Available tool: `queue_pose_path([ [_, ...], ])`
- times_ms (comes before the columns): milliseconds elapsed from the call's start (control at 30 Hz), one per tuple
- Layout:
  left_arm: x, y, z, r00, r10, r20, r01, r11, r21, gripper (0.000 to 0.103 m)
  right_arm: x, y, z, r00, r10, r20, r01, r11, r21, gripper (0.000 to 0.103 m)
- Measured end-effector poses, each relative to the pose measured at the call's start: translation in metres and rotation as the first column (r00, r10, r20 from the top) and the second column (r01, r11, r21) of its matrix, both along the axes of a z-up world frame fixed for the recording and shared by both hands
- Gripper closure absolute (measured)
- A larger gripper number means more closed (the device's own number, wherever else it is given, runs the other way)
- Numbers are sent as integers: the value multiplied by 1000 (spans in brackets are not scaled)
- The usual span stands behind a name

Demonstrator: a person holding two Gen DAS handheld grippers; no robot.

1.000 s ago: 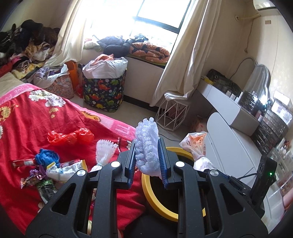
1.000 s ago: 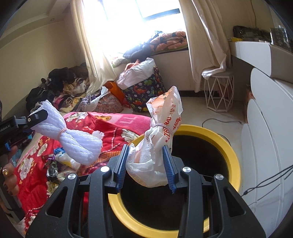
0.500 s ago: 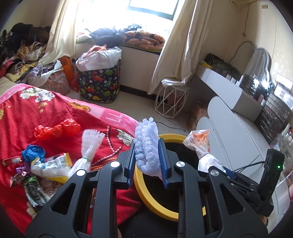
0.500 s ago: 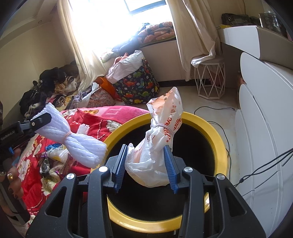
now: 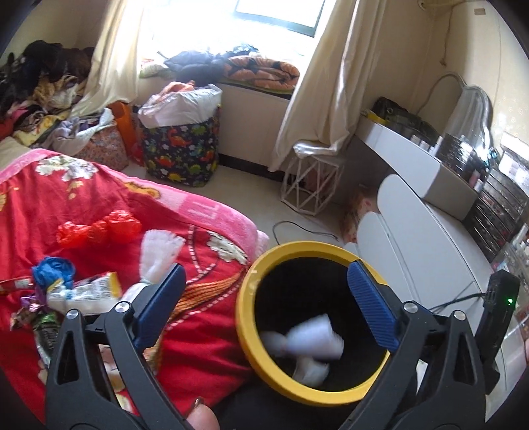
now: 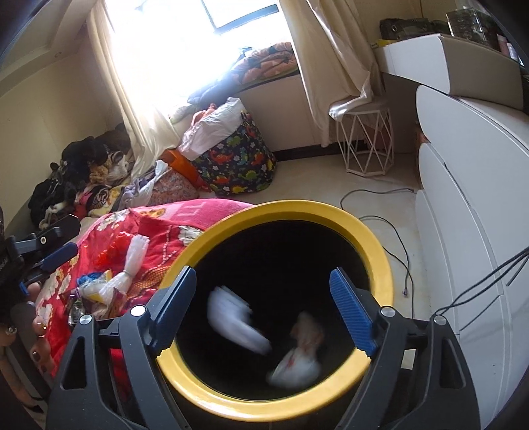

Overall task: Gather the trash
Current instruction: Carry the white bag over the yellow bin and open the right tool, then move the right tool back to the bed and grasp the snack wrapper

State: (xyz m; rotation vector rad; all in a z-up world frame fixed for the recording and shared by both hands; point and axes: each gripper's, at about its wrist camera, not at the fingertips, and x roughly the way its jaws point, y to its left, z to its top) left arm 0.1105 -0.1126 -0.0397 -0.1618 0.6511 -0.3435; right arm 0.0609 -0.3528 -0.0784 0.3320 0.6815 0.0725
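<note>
Right wrist view: both the right gripper (image 6: 263, 299) and left gripper (image 5: 264, 291) gape wide above the yellow-rimmed bin (image 6: 373, 244), two blurred bundles, seemingly the white foam wrap (image 6: 236, 322) and tied plastic bag (image 6: 297, 360), inside it.

A sunlit window (image 5: 277, 15) is seen at 12 o'clock, flanked by cream curtains (image 5: 330, 86) against pale walls. A white wire stool (image 6: 365, 142) and a dinosaur-print hamper (image 5: 182, 152) are set on the light floor (image 5: 248, 192). White rounded cabinets (image 6: 469, 211) are ranged at 3 o'clock, a red floral bedspread (image 5: 66, 205) at 9 o'clock.
</note>
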Motion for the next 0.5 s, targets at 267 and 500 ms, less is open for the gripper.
queue_pose_path([
  [267,-9,34,11,994,97,39,-97,995,-3,11,-3,33,18,994,92,65,-90,995,-31,17],
  [500,-17,62,19,985,154,70,-153,988,-23,11,1,68,30,982,169,84,-166,985,-46,15],
])
